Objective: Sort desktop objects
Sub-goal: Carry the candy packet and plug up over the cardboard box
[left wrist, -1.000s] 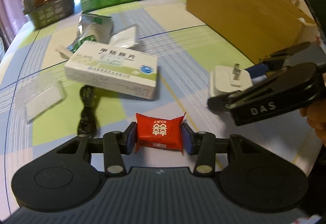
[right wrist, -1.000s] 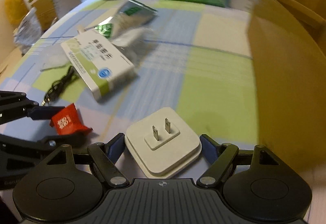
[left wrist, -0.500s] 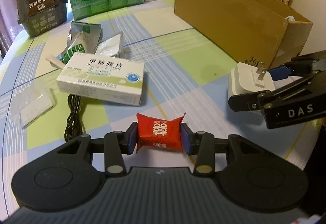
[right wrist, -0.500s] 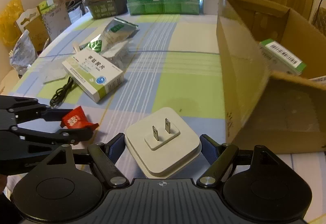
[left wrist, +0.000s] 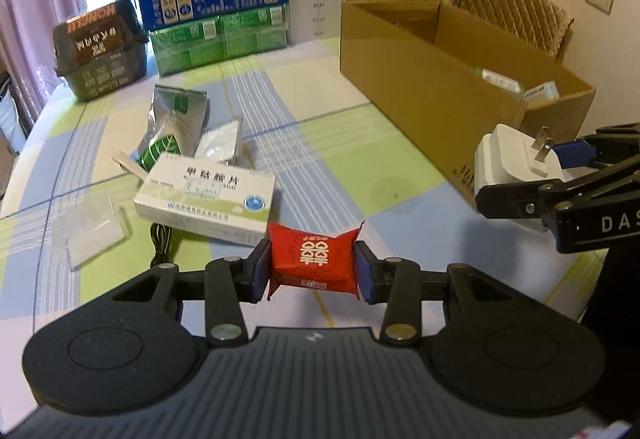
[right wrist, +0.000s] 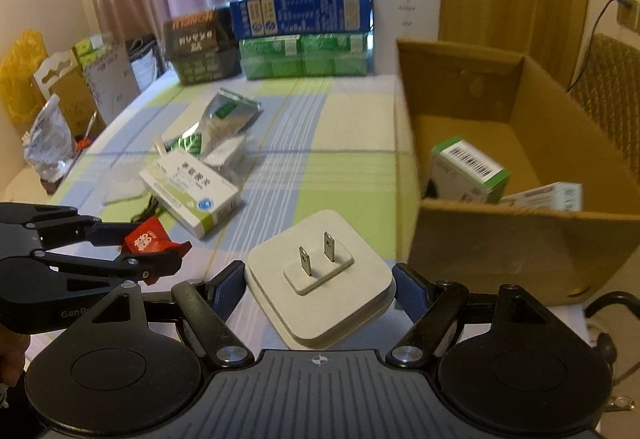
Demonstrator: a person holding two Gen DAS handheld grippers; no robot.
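the left claw (left wrist: 313, 271) is squeezed tight on a red candy packet (left wrist: 314, 262), held up over the checked tablecloth (left wrist: 320, 143). the right claw (right wrist: 320, 285) is squeezed on a white plug charger (right wrist: 320, 275), just beside the open cardboard box (right wrist: 500, 239).

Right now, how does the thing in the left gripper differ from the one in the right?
The red packet in the left gripper is soft, crinkled and printed; the white charger in the right gripper is rigid, plain, bigger, with two metal prongs. Both are clamped.
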